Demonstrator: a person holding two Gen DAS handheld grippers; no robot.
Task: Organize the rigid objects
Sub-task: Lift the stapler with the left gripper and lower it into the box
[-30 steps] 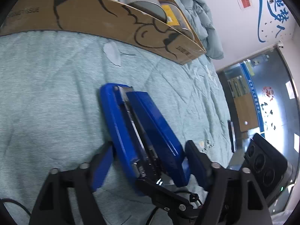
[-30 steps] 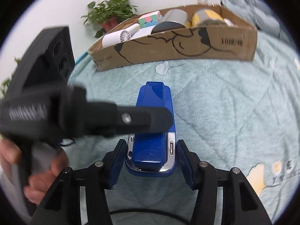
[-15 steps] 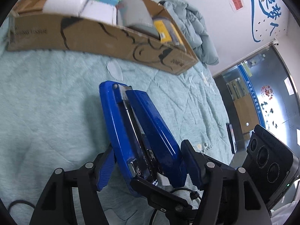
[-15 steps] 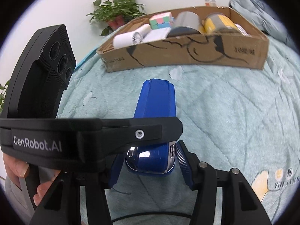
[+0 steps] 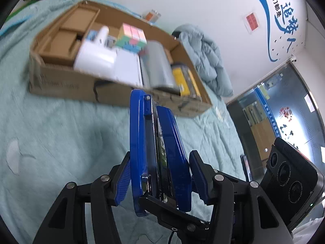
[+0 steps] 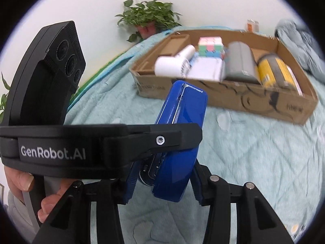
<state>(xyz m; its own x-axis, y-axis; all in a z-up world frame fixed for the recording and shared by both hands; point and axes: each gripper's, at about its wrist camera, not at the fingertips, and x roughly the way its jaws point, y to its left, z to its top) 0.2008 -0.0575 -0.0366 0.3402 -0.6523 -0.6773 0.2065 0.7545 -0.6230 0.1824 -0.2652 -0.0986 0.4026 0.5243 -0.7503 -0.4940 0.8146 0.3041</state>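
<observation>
A blue stapler (image 5: 162, 142) hangs above the pale green bedcover (image 5: 61, 142), pointing at the open cardboard box (image 5: 61, 83). My left gripper (image 5: 160, 177) has its blue pads (image 5: 124, 179) on the stapler's base and top, and its jaws are closing. In the right wrist view the stapler (image 6: 182, 126) is rolled to one side. My right gripper (image 6: 162, 183) squeezes its rear end, its jaws closing too. The left gripper's black body (image 6: 101, 142) crosses in front of the stapler's middle. The box (image 6: 254, 101) lies just beyond.
The box holds a white cylinder-shaped device (image 5: 95, 59), a pastel cube (image 5: 132, 36), a grey cylinder (image 5: 156, 65) and a yellow can (image 5: 182, 81). A bunched quilt (image 5: 207, 57) lies behind it. A potted plant (image 6: 148, 20) stands by the wall. A hand (image 6: 20, 181) holds the left gripper.
The stapler has come up off the bedcover and moved toward the box, with both grippers closing on it. It has rolled sideways in the right wrist view. The box's inside now shows.
</observation>
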